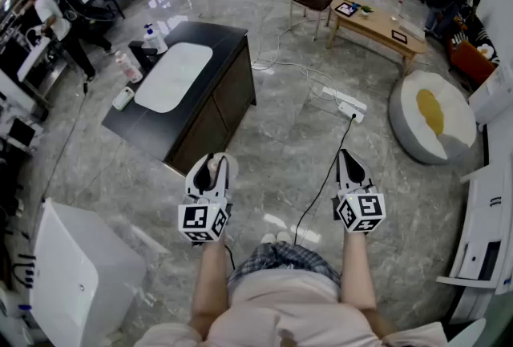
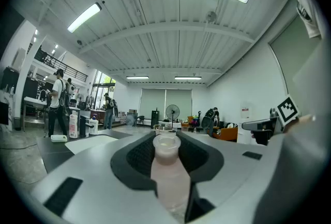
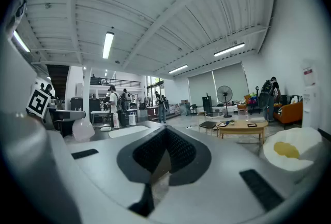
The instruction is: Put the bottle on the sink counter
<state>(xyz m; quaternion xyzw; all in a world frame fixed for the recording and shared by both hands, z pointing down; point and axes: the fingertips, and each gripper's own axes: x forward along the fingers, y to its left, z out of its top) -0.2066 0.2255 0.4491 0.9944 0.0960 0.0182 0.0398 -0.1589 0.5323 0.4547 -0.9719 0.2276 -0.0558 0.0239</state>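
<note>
Left tongs (image 2: pixel 166 151) gripping the bottle (image 2: pixel 168 168); right tongs (image 3: pixel 162 154) closed on nothing.
The pale pink bottle is sitting clamped between the left pads, cap pointing forward. The dark bench (image 1: pixel 228 57) with its white sink (image 1: pixel 174 78) is standing well ahead of the left tongs.

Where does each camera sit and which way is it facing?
Head view: on the person's head, facing steeply down at floor and sink counter; forearms, left tool, right tool show.
Left gripper view: on left tool, along jaws shut on bottle.
Right gripper view: on right tool, jaws together, empty, facing wooden table.
Shared: head and right gripper views show that table.
</note>
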